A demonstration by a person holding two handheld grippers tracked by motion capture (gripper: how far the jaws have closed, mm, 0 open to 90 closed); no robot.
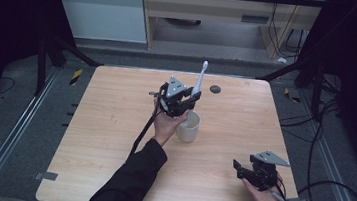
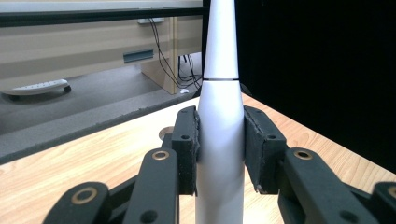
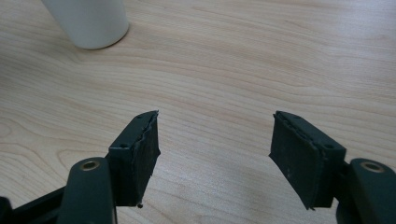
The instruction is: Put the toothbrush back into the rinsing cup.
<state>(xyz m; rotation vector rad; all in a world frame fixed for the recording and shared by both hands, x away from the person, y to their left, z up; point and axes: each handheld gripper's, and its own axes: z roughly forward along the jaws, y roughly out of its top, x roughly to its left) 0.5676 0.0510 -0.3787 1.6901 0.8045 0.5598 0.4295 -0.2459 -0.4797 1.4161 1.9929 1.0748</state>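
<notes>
Here the left gripper [image 1: 185, 100] has its 2 jaws clamped on the lower body of a white electric toothbrush [image 2: 219, 140], which stands nearly upright with its head up toward 12 o'clock in the high view. The pads [image 2: 187, 149] press on both sides of the handle, above its bottom end. That end hangs just over the white cup [image 1: 188, 126], at 6 o'clock from the gripper, near the middle of the table [image 1: 112, 139].

The right gripper [image 1: 254, 173] rests at about 4 o'clock from the cup, well apart, jaws wide with nothing between them.

The risks, as I judge them: the smooth tapered handle could slide in the pads, or its bottom end could catch the rim and tip the light cup, since nothing steadies it. A tall brush may also topple the cup once let go.
</notes>
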